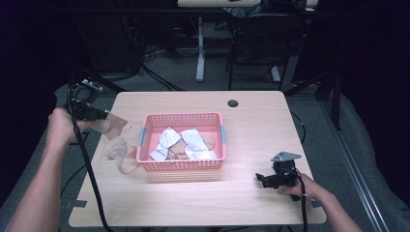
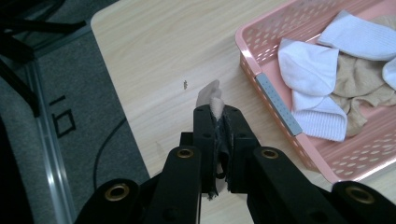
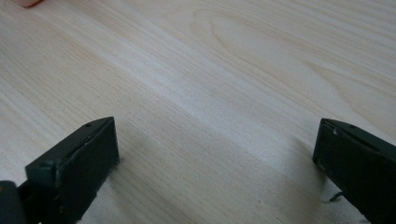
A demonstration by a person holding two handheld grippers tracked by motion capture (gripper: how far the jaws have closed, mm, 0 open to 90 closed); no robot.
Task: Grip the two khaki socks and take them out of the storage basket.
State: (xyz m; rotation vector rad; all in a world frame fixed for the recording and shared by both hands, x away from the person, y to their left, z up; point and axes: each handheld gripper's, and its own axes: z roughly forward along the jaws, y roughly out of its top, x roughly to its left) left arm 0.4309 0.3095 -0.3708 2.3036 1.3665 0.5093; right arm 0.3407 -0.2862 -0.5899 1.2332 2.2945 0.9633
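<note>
A pink basket (image 1: 181,165) stands at the middle of the table, holding white socks (image 1: 168,137) and beige socks (image 1: 179,147). My left gripper (image 1: 104,115) is raised over the table's left edge, shut on a thin beige sock (image 1: 118,152) that trails down to the tabletop beside the basket. In the left gripper view the sock's tip (image 2: 212,95) pokes out above the closed left gripper (image 2: 217,112), and the basket (image 2: 280,105) lies to the right with white socks (image 2: 308,70). My right gripper (image 1: 262,179) rests low at the front right. It (image 3: 215,135) stands open over bare wood.
A dark cable hole (image 1: 233,103) sits in the tabletop behind the basket. Black cables (image 1: 89,169) run from the left gripper down past the table's left side. Another desk's leg (image 1: 200,48) and a chair (image 1: 258,43) stand on the floor beyond.
</note>
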